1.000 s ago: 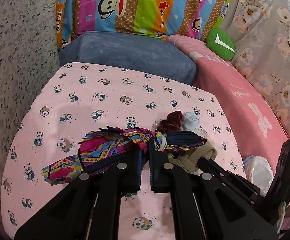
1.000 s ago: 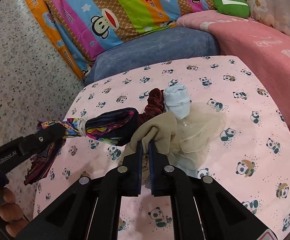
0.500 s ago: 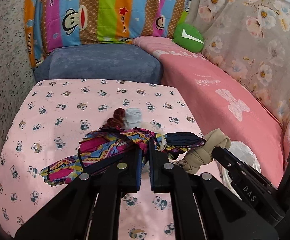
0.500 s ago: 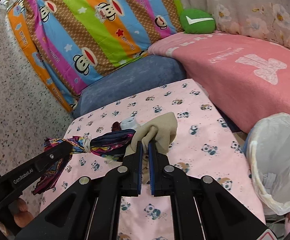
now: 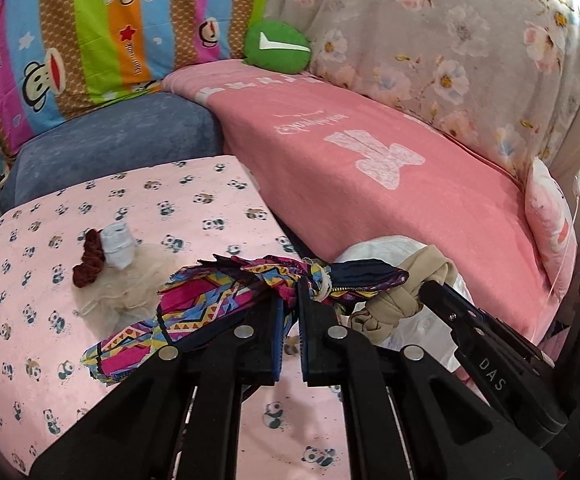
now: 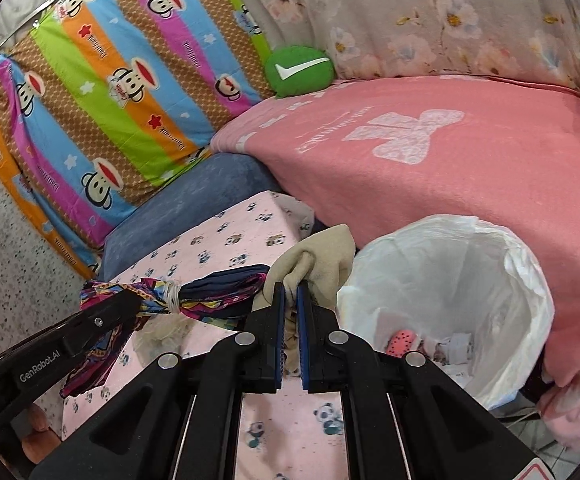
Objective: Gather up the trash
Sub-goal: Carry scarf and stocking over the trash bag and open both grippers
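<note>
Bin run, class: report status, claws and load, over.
Left claw shut on patterned cloth. Right claw shut on beige cloth. Both loads lifted beside the lined bin. Scrunchie and white roll remain on table.

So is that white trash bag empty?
No. The white trash bag stands open, with a pink speckled item and paper scraps at its bottom.

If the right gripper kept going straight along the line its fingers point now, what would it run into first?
Apart from the beige cloth it is shut on, the right gripper would probably meet the near edge of the pink blanket, just left of the white bin bag. Depth is unclear, so this is a guess.
</note>
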A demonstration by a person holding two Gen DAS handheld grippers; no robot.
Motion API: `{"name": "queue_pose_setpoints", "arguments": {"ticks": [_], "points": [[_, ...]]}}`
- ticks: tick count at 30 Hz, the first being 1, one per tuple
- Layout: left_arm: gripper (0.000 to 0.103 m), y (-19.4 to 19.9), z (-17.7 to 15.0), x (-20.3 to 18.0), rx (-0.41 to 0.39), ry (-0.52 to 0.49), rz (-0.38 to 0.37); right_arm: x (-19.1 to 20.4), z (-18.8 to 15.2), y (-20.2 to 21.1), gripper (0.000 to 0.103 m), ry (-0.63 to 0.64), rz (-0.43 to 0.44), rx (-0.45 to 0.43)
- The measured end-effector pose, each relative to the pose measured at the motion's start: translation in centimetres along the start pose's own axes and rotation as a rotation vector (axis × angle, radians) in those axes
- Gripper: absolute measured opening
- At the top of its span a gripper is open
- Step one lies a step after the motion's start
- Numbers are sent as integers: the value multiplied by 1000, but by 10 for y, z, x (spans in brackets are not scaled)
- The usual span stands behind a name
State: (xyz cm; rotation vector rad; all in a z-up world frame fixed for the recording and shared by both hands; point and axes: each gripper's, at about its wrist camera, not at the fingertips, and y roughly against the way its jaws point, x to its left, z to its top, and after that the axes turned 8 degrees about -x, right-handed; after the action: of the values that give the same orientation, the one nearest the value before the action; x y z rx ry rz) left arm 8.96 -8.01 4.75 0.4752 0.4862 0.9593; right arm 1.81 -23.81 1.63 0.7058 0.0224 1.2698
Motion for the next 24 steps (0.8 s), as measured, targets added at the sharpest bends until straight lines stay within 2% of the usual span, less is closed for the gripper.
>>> {"name": "queue_pose_setpoints", "arguments": {"ticks": [5, 11, 15, 16, 18, 24], "points": [[6, -24, 1, -45, 40, -55, -63, -47, 4, 15, 6, -61, -74, -29], [6, -46, -2, -86, 66, -115, -99, -93, 8, 26, 6, -129, -138, -54], [11, -58, -6, -107, 74, -154, -100, -112, 10, 28, 6, -157, -162, -63], [16, -61, -7, -110, 79, -157, -102, -116, 10, 27, 6, -161, -166, -64], [44, -65, -8, -114, 88, -157, -102, -120, 10, 27, 6, -166, -171, -63], [47, -66, -14, -110, 81, -169, -81, -117, 5, 15, 8, -152, -167, -39]]}}
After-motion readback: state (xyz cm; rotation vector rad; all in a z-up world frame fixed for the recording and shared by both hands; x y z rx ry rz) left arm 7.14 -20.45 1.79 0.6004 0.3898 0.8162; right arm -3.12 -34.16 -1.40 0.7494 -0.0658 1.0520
